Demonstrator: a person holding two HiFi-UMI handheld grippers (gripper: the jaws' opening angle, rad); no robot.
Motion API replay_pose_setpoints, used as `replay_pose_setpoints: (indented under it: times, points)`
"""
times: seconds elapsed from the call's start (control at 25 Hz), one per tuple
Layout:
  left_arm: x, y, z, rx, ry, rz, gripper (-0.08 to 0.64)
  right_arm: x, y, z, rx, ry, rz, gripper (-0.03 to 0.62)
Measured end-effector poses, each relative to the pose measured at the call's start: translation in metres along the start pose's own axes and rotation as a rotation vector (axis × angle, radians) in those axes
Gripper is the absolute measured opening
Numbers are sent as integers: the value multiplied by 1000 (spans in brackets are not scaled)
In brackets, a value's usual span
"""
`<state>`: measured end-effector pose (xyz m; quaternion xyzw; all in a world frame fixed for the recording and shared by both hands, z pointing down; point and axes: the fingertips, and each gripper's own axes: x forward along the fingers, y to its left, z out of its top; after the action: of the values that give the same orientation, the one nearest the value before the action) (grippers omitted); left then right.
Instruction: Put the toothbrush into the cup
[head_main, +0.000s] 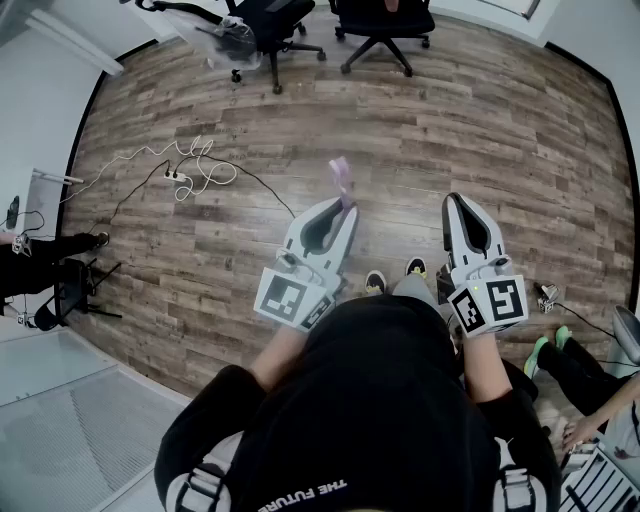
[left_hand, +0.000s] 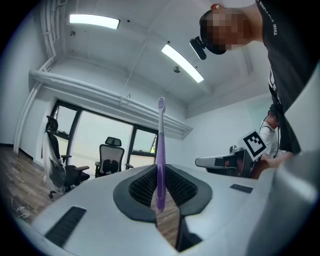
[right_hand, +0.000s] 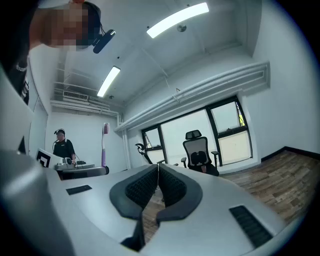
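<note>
A purple toothbrush (left_hand: 160, 155) stands upright between the pads of my left gripper (left_hand: 161, 192), which is shut on its handle; its head points up. From the head view the toothbrush (head_main: 342, 180) sticks out past the left gripper (head_main: 345, 212), held over the wooden floor. My right gripper (head_main: 460, 205) is beside it to the right, and in its own view the right gripper (right_hand: 157, 172) has its pads pressed together with nothing between them. That view also catches the toothbrush (right_hand: 105, 145) at the left. No cup shows in any view.
Wooden floor (head_main: 480, 130) lies below both grippers. Black office chairs (head_main: 275, 25) stand at the far side, and a white cable with a power strip (head_main: 185, 175) lies on the floor to the left. A person (right_hand: 62, 145) stands in the background of the right gripper view.
</note>
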<state>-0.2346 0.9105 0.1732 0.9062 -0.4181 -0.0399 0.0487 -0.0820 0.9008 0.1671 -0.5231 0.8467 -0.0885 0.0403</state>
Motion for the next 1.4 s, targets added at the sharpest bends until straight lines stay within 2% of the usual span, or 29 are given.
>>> replay_pose_setpoints:
  times: [0.28, 0.52, 0.8, 0.92, 1.08, 1.4]
  points:
    - [1, 3, -1, 7, -15, 13, 67, 8, -5, -9, 16, 17, 12, 21]
    - [-3, 12, 1, -1, -26, 10, 67, 14, 9, -4, -36, 12, 52, 20]
    - [30, 17, -6, -17, -4, -17, 67, 24, -12, -1, -39, 22, 98, 20]
    - [52, 22, -10, -20, 7, -19, 67, 42, -30, -4, -4, 33, 114, 20]
    - [90, 38, -11, -23, 21, -9, 67, 71, -62, 1, 85, -5, 136, 20]
    - [207, 78, 2, 4, 34, -13, 67, 147, -141, 28, 174, -59, 207, 24]
